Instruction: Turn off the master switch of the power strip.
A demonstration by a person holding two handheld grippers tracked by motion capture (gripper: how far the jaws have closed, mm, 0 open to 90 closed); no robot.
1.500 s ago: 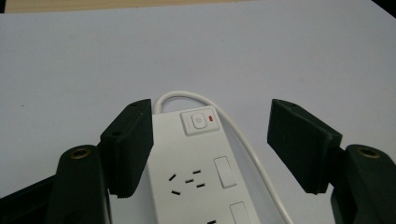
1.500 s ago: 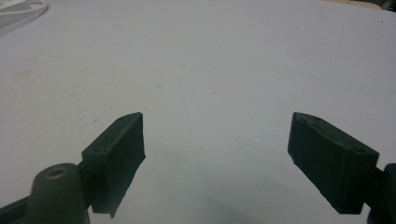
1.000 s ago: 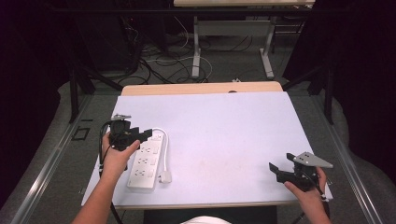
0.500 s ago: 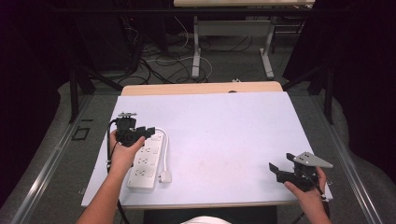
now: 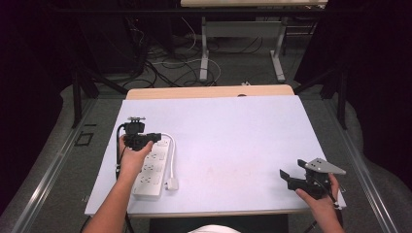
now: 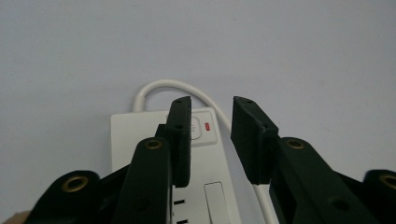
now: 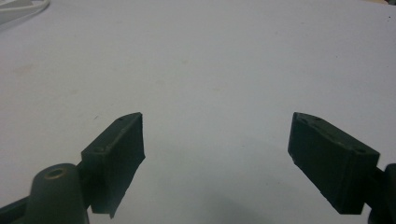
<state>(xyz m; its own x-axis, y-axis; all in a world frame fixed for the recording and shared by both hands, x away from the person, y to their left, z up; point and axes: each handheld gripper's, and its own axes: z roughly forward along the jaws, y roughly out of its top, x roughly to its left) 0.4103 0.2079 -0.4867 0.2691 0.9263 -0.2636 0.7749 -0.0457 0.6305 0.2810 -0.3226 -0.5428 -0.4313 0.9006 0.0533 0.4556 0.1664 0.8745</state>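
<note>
High view: a white power strip (image 5: 151, 167) is lying near the left edge of the table (image 5: 233, 136), the left gripper (image 5: 145, 138) hovering over its far end. Left gripper view: jaws are standing slightly apart over the strip's switch (image 6: 195, 127), gripping nothing. Right gripper view: the right gripper (image 7: 215, 161) is resting with jaws spread wide over bare table, well apart from the strip.

- White power strip (image 5: 151, 167) lies flat at lower left of the high view, lengthwise toward the camera
- Its white cord (image 5: 171, 155) loops along the right side, plug (image 5: 172, 184) beside the near end
- Red switch light (image 6: 207, 125) shows at its far end

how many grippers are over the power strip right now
1: the left gripper hangs over the power strip's far end; the right gripper sits at the table's near right corner.
</note>
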